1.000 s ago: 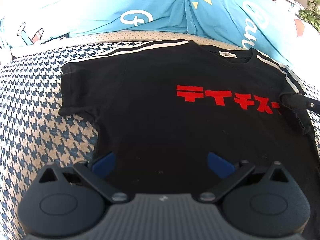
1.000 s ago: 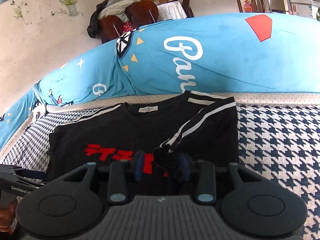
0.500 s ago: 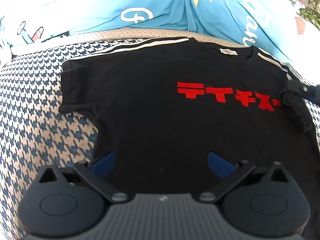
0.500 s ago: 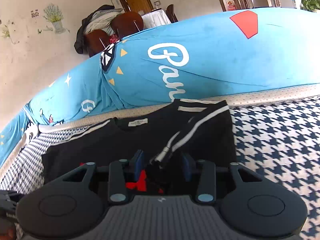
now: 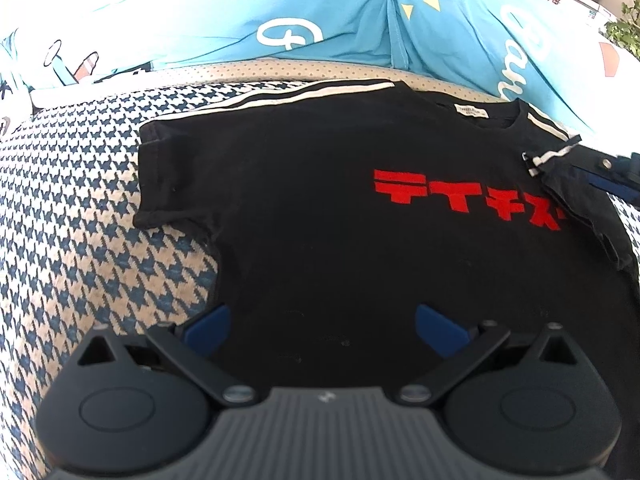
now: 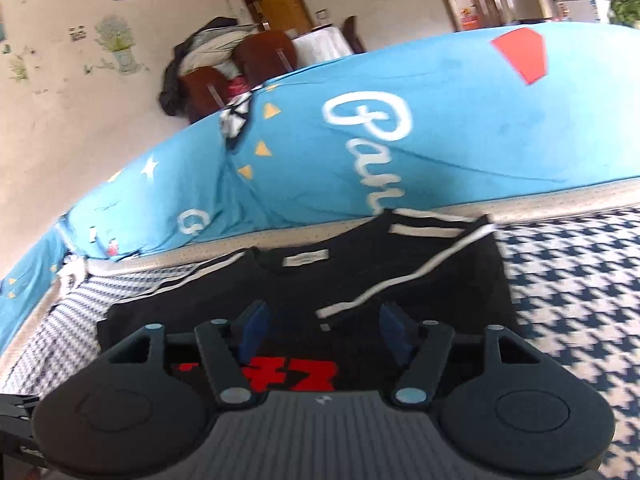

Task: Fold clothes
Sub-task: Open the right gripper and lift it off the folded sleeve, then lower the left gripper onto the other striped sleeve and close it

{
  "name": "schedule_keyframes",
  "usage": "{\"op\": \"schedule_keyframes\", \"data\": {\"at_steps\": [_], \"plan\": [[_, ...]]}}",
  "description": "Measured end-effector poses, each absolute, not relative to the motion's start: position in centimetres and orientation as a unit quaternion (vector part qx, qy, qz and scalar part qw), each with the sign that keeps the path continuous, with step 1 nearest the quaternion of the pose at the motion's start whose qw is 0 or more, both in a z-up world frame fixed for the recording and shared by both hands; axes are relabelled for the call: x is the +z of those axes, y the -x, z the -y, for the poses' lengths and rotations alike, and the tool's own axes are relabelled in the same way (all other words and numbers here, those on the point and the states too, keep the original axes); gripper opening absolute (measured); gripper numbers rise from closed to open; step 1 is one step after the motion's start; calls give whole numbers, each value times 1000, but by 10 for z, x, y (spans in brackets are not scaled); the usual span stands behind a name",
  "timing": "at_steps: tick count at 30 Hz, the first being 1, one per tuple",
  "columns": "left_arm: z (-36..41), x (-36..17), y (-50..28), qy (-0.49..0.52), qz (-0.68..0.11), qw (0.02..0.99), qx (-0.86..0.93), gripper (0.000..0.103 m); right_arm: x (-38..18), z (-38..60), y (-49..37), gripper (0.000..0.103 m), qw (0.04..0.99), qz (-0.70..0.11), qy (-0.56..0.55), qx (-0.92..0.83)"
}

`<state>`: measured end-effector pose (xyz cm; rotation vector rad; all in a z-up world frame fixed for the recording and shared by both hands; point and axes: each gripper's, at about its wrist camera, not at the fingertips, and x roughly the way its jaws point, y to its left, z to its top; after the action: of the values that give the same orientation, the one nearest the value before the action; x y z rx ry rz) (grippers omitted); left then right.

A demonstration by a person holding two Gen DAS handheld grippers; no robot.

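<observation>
A black T-shirt (image 5: 320,200) with red characters and white shoulder stripes lies spread flat on the houndstooth cover. My left gripper (image 5: 322,322) hangs open over its lower part, with nothing between the pads. The right sleeve (image 6: 420,272) is folded inward across the chest, its striped cuff lying between the blue pads (image 6: 252,328) of my right gripper (image 6: 323,330). Those jaws are opening and the pads stand clear of the cloth. In the left wrist view the right gripper (image 5: 612,178) shows at the far right beside the folded sleeve (image 5: 576,204).
A long blue printed bolster (image 6: 440,128) runs along the back edge, just behind the collar. Houndstooth cover (image 5: 80,220) extends left and right (image 6: 580,280) of the shirt. Chairs draped with clothes (image 6: 224,64) stand far behind.
The right gripper's jaws have spread apart and released the sleeve cuff they held, leaving it folded over the chest. The left gripper and the rest of the shirt have not moved.
</observation>
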<state>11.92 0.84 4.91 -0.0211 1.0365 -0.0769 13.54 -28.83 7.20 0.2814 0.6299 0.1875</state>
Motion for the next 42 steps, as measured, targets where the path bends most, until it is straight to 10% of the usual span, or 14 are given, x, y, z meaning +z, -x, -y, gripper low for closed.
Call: {"op": "schedule_keyframes", "data": {"at_steps": [23, 42], "plan": [[-33, 52, -125, 26, -495, 869, -5, 103, 52, 283, -84, 63, 917, -398, 18, -15], [-101, 64, -135, 72, -480, 872, 65, 103, 74, 257, -33, 78, 909, -402, -110, -34]]}}
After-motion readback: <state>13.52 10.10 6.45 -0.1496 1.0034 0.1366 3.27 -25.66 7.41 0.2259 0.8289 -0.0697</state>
